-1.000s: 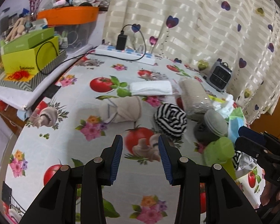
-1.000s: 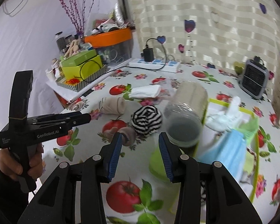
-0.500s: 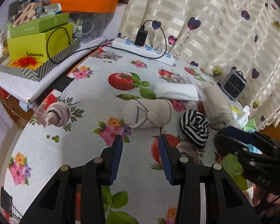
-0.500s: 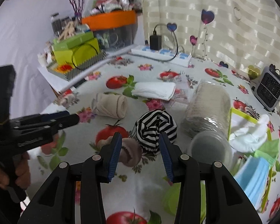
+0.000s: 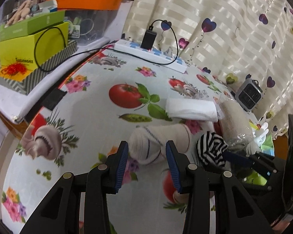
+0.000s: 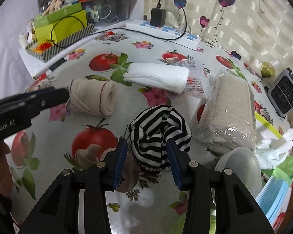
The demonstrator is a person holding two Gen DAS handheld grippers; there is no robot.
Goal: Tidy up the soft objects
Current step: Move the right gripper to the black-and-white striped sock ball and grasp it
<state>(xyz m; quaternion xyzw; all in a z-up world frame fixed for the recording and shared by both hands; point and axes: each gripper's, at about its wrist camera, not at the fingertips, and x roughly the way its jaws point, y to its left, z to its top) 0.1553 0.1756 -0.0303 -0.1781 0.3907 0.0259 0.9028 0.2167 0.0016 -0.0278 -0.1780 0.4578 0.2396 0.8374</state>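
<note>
Right wrist: b/w striped sock ball (image 6: 158, 136) betw wide right tongs (image 6: 146, 157), left tongs (image 5: 146, 157) wide round cream roll (image 5: 156, 142).

Plenty of open tablecloth (image 5: 84, 117) off to my left. Ahead my left gripper (image 5: 146, 161) meets the cream sock roll (image 5: 158, 142), the striped ball (image 6: 158, 134) fills my right gripper (image 6: 146, 159), and the wrapped roll (image 6: 228, 113) walls off the right.
</note>
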